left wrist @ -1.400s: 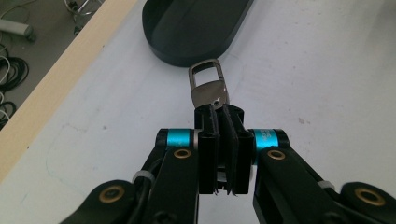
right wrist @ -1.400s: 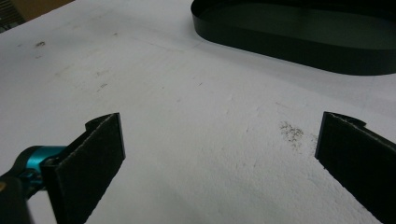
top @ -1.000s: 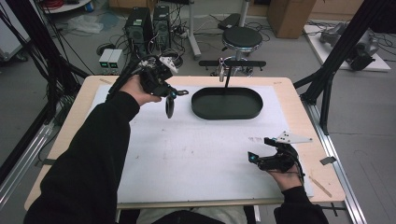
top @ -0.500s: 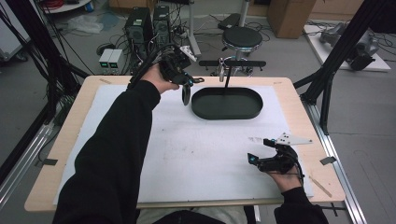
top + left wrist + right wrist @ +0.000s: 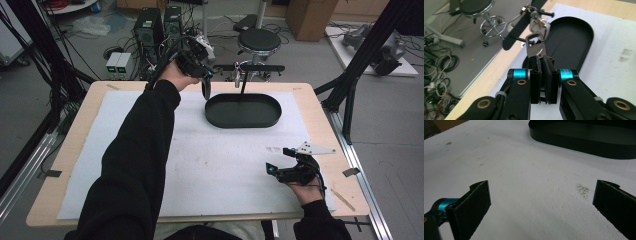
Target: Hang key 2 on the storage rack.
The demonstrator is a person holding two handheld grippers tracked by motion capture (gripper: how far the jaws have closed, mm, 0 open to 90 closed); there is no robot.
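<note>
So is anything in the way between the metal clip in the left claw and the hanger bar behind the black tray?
Nothing visible blocks it. The left claw is shut on the metal clip, and the hanger bar lies just ahead across open air. One shiny piece already hangs from the bar near the line of approach. The black tray sits below.

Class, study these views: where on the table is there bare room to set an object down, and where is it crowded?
Free: the white mat between the black oval tray and the right hand-held gripper, and the mat's left part beside the sleeve. Crowded: the tray's far-left corner, where the left hand-held gripper holds a metal clip near the black stand.
</note>
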